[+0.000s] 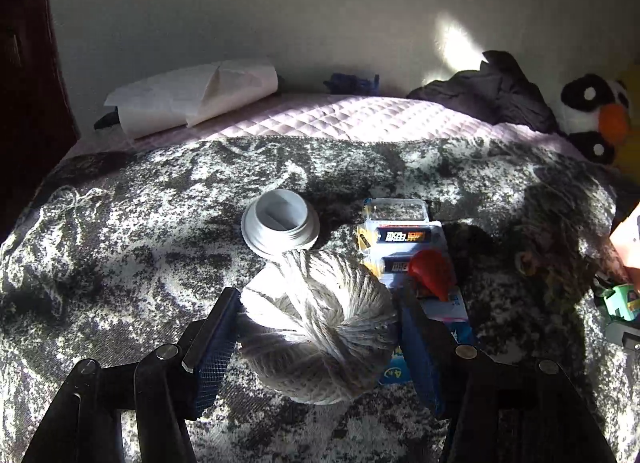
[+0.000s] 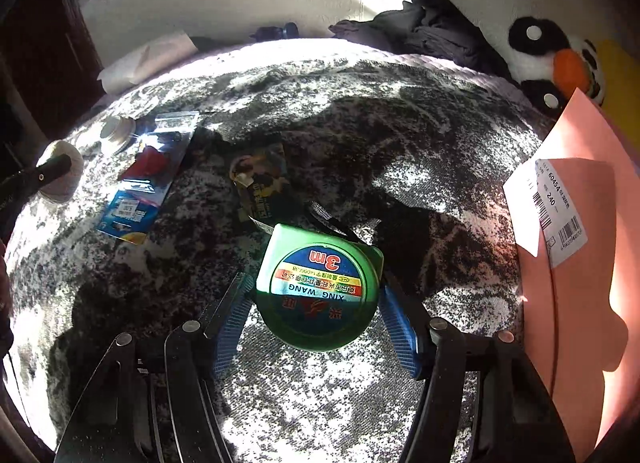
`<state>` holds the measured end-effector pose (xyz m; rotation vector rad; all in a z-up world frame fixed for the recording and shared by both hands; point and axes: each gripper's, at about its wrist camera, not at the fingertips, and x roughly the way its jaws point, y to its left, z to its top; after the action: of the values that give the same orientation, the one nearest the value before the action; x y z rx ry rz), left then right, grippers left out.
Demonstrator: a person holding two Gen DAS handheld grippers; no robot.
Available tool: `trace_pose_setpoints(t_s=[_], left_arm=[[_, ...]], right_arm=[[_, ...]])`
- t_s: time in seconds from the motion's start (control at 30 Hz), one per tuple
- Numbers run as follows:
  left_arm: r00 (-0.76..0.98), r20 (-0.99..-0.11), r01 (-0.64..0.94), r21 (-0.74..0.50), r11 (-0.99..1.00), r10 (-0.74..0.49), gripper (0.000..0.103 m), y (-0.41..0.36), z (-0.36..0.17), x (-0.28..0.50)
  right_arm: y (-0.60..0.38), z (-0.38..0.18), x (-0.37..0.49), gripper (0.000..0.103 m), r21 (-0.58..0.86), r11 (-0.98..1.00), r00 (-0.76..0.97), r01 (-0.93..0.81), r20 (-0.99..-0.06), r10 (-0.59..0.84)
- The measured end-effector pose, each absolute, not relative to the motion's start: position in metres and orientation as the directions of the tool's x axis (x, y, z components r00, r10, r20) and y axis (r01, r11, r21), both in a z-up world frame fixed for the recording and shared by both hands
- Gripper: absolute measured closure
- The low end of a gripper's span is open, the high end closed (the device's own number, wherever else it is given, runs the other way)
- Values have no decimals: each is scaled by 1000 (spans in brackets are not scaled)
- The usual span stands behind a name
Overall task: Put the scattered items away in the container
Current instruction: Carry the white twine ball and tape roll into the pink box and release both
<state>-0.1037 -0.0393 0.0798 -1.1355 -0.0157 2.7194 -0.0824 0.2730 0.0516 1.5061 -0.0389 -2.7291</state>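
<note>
A ball of pale twine (image 1: pixel 320 327) sits between the blue pads of my left gripper (image 1: pixel 318 295), which is shut on it, both pads against its sides. Beyond it on the mottled grey blanket (image 1: pixel 120 243) lie a white threaded plastic ring (image 1: pixel 280 223), a blister pack of batteries (image 1: pixel 400 239) and a red cone (image 1: pixel 432 271). My right gripper (image 2: pixel 316 283) is shut on a green 3 m tape measure (image 2: pixel 320 287), label up. The pink cardboard box (image 2: pixel 580 263) stands just to its right. A dark printed card pack (image 2: pixel 260 175) lies ahead of the tape measure.
At the back by the wall lie a rolled white sheet (image 1: pixel 192 99), a heap of dark clothing (image 1: pixel 492 91) and a black-and-white plush toy with an orange beak (image 1: pixel 596 115). Dark wood (image 1: pixel 24 63) borders the left side. Strong sunlight patches and shadows cross the blanket.
</note>
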Motion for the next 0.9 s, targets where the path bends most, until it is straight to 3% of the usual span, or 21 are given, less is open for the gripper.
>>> trace_pose_setpoints(t_s=[0.43,0.63,0.9], left_arm=[[-771,-589,-235,-91,-968,243,38,-19,191,15],[-788,-509,-362,-72,-929,347,38,40,248,61],[-745,-439,-546,-33,-837,503,38,163,300,94]], right_arm=[[238,167,18,37,37,-990,-717,136,-686,-124],[262,223,81,37,37,-993,-803,115,-585,-114],[340,285,145,37,52,-997,-895,-49,-445,21]])
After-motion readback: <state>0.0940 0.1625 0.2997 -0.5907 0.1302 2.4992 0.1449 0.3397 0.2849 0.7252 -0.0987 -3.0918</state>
